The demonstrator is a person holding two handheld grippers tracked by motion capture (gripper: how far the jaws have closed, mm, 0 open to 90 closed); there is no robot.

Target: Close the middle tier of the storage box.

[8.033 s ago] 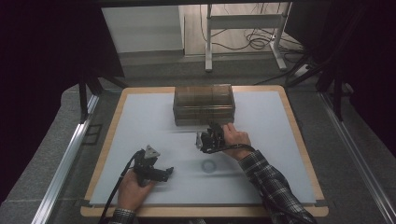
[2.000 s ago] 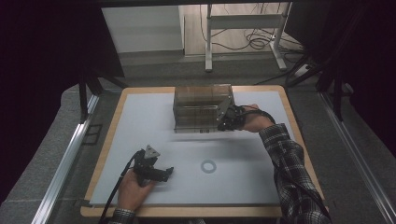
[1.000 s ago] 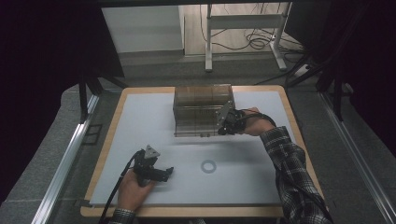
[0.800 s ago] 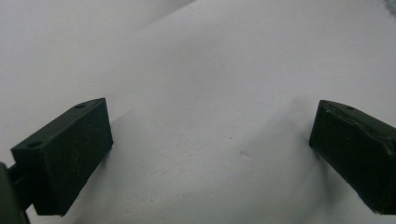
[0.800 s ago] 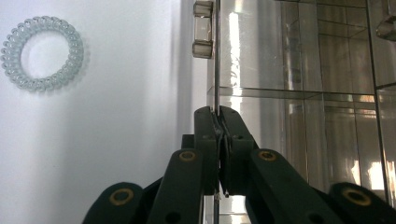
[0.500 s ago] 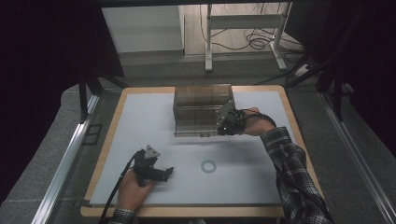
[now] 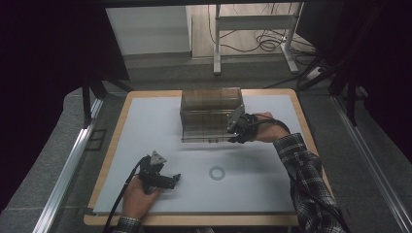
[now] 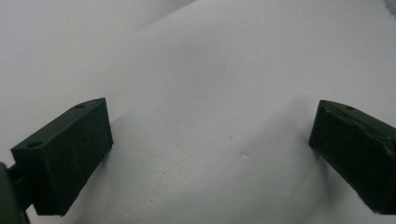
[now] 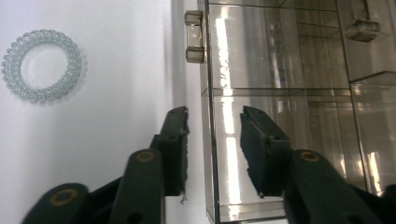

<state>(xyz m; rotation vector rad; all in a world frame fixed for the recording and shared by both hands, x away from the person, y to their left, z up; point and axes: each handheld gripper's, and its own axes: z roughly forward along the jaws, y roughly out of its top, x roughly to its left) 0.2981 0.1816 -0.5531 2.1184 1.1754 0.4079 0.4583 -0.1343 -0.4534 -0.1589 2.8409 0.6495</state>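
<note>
The clear plastic drawer box (image 7: pixel 212 114) sits at about twelve o'clock on the white mat (image 7: pixel 145 126), and its front panel (image 9: pixel 219 154) hangs open with the edge standing between the jaws of your right gripper (image 9: pixel 214 154). Those jaws have just been opening and now stand narrow on either side of the panel, the pads no longer pressing on it, so nothing is held. The risk, as I judge it, is that if you pull the gripper away at an angle, a pad drags the thin panel and slams or twists it on its small hinge (image 9: pixel 194 37), or shifts the whole light box across the smooth mat. The box is hard, glossy and see-through, with straight dividers inside, so edges are difficult to read against the reflections. The spiral hair tie (image 7: pixel 216 172) lies at about six o'clock from the box, well apart, a soft, ribbed, translucent ring that will roll or spring if nudged. Your left gripper (image 7: pixel 158 175) rests at about seven o'clock, jaws wide and empty over bare mat.
</note>
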